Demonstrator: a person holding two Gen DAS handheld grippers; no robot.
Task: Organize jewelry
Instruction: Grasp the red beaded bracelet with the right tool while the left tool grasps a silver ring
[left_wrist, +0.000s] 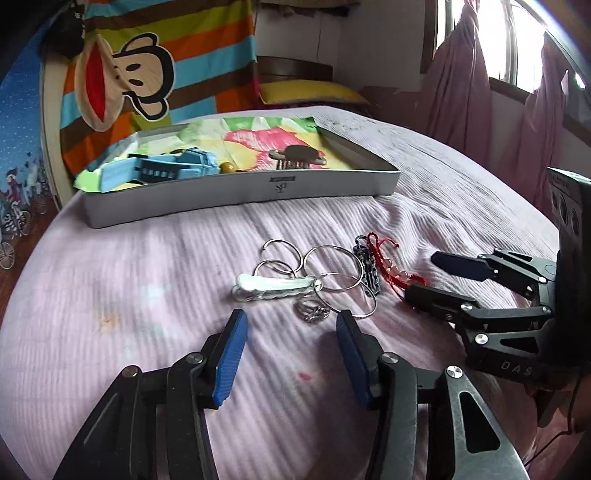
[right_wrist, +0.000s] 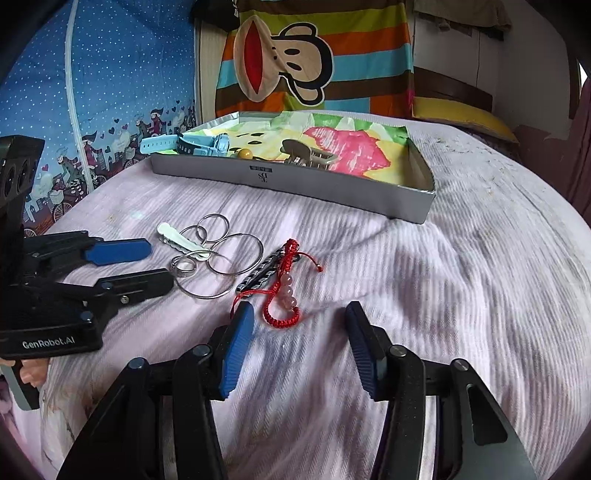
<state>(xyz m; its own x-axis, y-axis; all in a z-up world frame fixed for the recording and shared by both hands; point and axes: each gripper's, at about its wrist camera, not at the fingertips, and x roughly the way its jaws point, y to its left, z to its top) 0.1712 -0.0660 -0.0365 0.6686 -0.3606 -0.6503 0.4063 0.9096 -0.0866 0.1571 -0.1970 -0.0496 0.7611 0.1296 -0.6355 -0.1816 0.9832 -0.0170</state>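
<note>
Jewelry pile sits on the pink bedspread (left_wrist: 110, 280), in front of the box (left_wrist: 243, 192); box already holds a blue watch (left_wrist: 162, 168) and a hair claw (left_wrist: 295, 157); left gripper (left_wrist: 291, 325) jaws spread wide, empty, just short of the small ring (left_wrist: 314, 312); right gripper (right_wrist: 299, 314) also wide open, empty, beside the red bracelet (right_wrist: 282, 295); risks: hoops (left_wrist: 332, 267) overlap the white clip (left_wrist: 275, 288), so one grab likely drags neighbours; soft ribbed fabric may bunch between the pads; red cord could snag the dark clip (right_wrist: 258, 277).

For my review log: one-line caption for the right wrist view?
Open right gripper hovers at red bracelet on the bed; box behind.
</note>
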